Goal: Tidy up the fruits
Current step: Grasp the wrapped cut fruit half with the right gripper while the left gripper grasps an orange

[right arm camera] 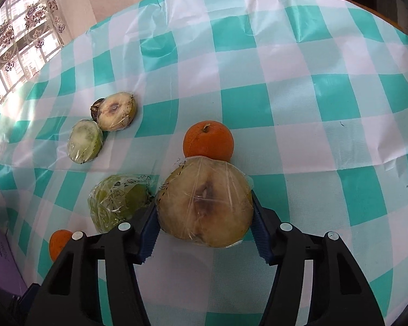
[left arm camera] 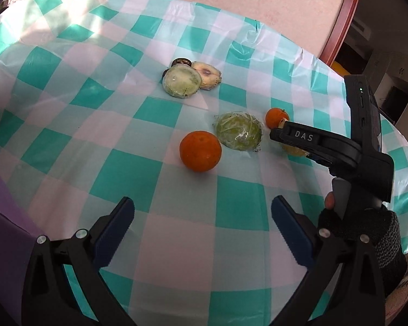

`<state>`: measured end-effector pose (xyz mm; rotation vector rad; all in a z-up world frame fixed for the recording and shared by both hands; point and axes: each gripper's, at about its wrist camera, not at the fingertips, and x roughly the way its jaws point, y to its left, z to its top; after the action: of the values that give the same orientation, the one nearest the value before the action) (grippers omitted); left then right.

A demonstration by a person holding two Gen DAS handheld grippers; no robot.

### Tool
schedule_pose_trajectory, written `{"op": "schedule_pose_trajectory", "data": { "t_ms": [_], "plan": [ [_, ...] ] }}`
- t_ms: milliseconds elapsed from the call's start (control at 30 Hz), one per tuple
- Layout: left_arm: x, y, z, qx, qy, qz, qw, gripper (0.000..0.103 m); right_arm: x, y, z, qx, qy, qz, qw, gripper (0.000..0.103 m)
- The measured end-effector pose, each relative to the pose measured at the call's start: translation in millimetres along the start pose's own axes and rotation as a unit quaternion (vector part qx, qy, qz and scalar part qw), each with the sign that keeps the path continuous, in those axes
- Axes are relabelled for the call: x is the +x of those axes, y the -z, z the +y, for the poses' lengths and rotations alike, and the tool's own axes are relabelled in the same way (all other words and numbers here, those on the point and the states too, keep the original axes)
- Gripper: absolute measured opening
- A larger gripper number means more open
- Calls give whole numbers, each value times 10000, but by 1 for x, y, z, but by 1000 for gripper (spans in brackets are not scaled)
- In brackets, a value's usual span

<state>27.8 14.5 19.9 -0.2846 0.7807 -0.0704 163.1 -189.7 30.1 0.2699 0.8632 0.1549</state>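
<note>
In the right wrist view, the right gripper (right arm camera: 204,217) is sitting at the bottom of the frame and clamping a big plastic-wrapped fruit half (right arm camera: 204,202) between its blue pads, cut face pointing up at the camera with a brown core in the middle. Just behind it, touching its top edge in the picture, a whole orange (right arm camera: 209,141) is resting on the checked tablecloth (right arm camera: 312,108). Left of the held piece, a wrapped green fruit (right arm camera: 118,201) is lying just beside the left finger, and a second orange (right arm camera: 59,243) is peeking out at the lower left. Further up on the left, a wrapped green half (right arm camera: 85,141) and a wrapped pale half (right arm camera: 117,111) are touching each other, with something dark (right arm camera: 95,108) tucked behind them that I can't identify.

Over in the left wrist view, the left gripper (left arm camera: 202,228) is hovering at the bottom of the frame, jaws spread wide and holding nothing. The nearer orange (left arm camera: 200,151) is sitting ahead of it, centre frame.
</note>
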Motion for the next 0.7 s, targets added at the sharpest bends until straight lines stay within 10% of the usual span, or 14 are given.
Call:
{"op": "schedule_pose_trajectory", "data": {
  "t_ms": [333, 500, 600, 700],
  "plan": [
    [48, -41, -9, -115, -508, 254, 9983, 99, -7, 2, -11, 210, -549, -124, 9982, 58],
    [62, -46, -22, 283, -799, 374, 9957, 74, -6, 1, -11, 197, -614, -102, 9979, 58],
    [62, -44, -26, 421, -958, 312, 9940, 42, -7, 1, -10, 165, -603, -102, 9980, 58],
    [60, -44, -21, 304, -790, 268, 9961, 40, -7, 1, -11, 182, -592, -113, 9980, 58]
  ]
}}
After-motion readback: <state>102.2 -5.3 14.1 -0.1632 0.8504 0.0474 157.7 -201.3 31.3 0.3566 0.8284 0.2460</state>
